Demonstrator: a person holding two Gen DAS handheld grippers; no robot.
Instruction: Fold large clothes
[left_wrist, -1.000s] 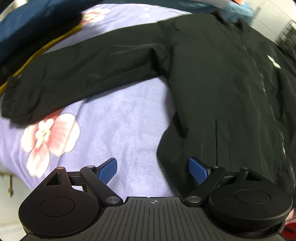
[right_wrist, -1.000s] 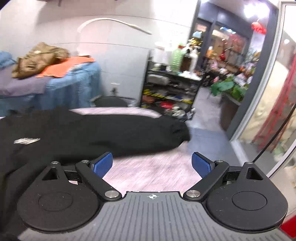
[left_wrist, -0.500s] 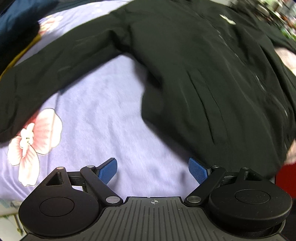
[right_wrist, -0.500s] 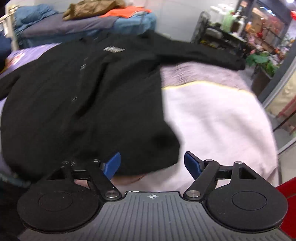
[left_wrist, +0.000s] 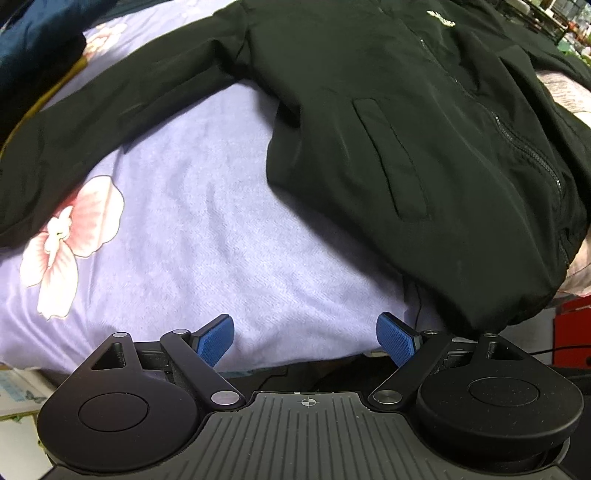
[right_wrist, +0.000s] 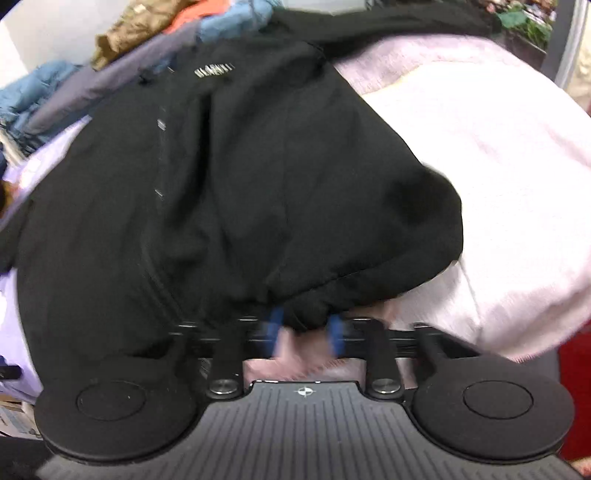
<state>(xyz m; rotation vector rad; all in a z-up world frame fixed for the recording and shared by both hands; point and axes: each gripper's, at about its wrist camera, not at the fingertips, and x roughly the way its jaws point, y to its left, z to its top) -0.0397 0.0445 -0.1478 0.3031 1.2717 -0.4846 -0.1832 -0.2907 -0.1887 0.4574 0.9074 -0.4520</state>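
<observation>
A large black zip jacket (left_wrist: 388, 110) lies spread front-up on a bed. Its left sleeve (left_wrist: 110, 103) stretches out over the lilac floral sheet (left_wrist: 207, 229). My left gripper (left_wrist: 306, 338) is open and empty, just short of the bed's front edge, with the jacket's bottom hem (left_wrist: 480, 314) to its right. In the right wrist view the jacket (right_wrist: 229, 192) fills the middle. My right gripper (right_wrist: 306, 326) has its blue pads close together around a bunch of the bottom hem (right_wrist: 314, 306); the view is motion-blurred.
A pale pink blanket (right_wrist: 480, 177) covers the bed's right half. Dark blue bedding (left_wrist: 33, 44) lies at the far left. A pile of clothes (right_wrist: 155, 33) sits behind the bed. A red object (left_wrist: 572, 328) stands beside the bed's lower right.
My right gripper dropped to the jacket's bottom hem and its fingers closed in on the fabric. My left gripper pulled back slightly towards the bed's front edge and stayed open.
</observation>
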